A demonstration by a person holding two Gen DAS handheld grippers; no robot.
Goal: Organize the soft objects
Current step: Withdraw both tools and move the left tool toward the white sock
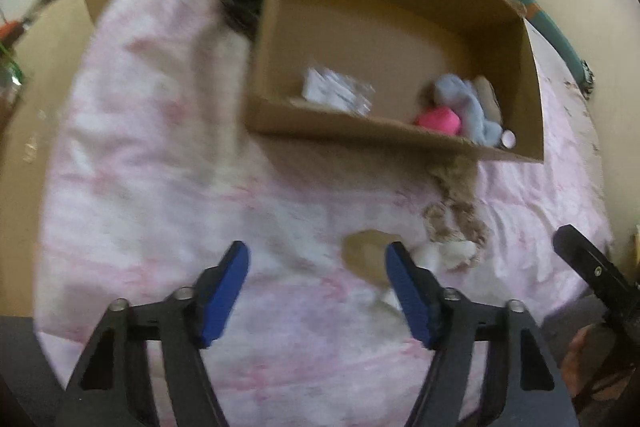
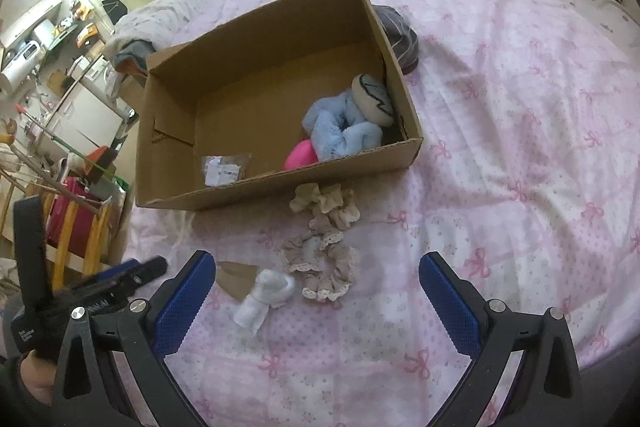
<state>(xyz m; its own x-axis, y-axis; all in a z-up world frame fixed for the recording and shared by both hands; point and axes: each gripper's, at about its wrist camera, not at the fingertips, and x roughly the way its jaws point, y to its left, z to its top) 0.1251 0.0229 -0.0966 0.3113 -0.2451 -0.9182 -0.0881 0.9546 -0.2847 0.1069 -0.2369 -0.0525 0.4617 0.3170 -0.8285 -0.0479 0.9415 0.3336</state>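
White sock [image 2: 265, 297] rolled, lying on pink bedspread [image 2: 500, 147]; left tongs [image 1: 318, 291], right tongs [image 2: 318, 301] both agape, empty.

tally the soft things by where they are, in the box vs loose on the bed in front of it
In the cardboard box: 3 (blue plush, pink ball, cream cushion)
Loose on the bed: 3 (beige scrunchie, lace-trimmed scrunchie, white sock)
Total: 6

open right hand-held gripper [image 2: 316, 291] above white sock [image 2: 266, 293] and scrunchies [image 2: 324, 263] near cardboard box [image 2: 276, 187].
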